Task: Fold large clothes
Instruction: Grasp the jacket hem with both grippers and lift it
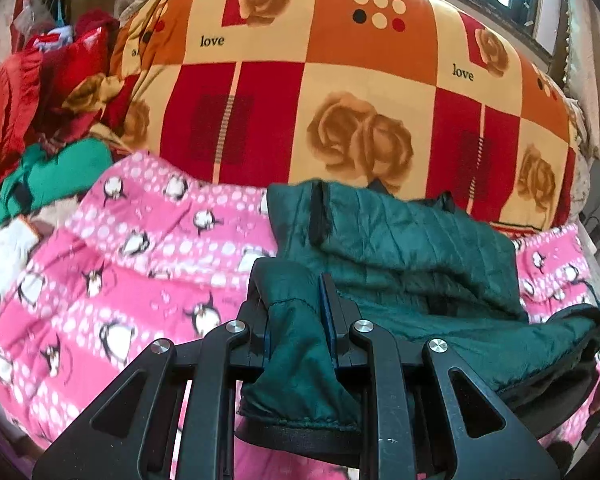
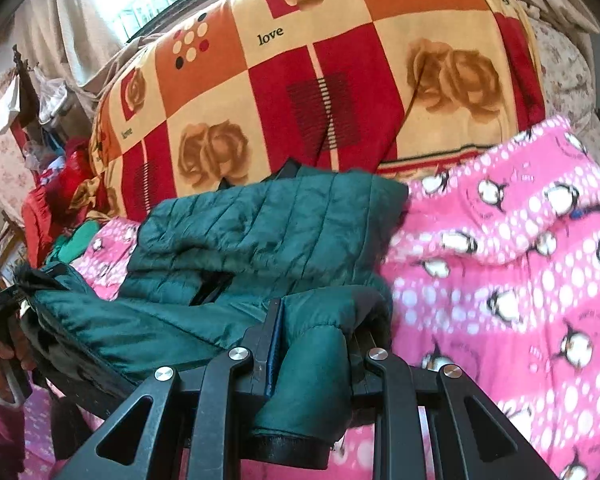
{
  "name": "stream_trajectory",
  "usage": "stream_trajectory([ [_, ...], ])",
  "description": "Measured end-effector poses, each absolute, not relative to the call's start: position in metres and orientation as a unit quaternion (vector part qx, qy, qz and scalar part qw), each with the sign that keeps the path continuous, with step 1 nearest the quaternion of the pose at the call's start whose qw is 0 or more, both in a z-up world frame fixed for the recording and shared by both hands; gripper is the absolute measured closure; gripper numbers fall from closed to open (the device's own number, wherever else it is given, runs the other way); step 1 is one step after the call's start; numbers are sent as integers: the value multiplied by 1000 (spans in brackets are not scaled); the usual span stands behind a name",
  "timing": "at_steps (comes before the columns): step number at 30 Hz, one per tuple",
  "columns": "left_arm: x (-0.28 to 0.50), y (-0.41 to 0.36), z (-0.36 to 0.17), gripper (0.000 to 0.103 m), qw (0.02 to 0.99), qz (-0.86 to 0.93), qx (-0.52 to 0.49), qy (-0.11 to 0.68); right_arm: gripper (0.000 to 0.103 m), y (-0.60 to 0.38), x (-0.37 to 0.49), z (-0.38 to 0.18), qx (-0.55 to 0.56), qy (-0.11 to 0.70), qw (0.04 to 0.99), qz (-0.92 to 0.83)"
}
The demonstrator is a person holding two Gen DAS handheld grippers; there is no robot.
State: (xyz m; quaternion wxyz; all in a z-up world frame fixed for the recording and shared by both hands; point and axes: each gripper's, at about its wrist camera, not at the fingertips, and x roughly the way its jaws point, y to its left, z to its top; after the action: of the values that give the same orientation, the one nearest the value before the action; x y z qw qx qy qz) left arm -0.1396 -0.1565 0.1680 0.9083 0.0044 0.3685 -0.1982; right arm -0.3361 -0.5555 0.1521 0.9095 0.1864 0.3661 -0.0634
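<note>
The dark green quilted jacket [image 1: 400,240] lies on the bed, over the pink penguin blanket [image 1: 100,280], partly lifted at its near edge. The left gripper [image 1: 296,300] has its fingers clamped on one corner of the hem, and the right gripper [image 2: 312,340] is clamped on the other.

The fabric looks smooth and slippery, so I think a corner may slide out of the fingers, or the padded body may sag between them and fold crooked.

Only the right wrist view shows the person's hand [image 2: 0,360] and sleeve; only the left view shows the green cloth [image 1: 52,176] at the bed's left edge clearly.
</note>
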Motion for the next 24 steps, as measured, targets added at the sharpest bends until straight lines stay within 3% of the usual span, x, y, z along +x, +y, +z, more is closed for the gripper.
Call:
stream_trajectory([
  [16, -30, -211, 163, 84, 915, -137, 9, 380, 81, -612, -215, 153, 160, 376, 905, -118],
  [24, 39, -240, 120, 81, 892, -106, 4, 439, 81, -641, -156, 114, 200, 401, 885, -127],
])
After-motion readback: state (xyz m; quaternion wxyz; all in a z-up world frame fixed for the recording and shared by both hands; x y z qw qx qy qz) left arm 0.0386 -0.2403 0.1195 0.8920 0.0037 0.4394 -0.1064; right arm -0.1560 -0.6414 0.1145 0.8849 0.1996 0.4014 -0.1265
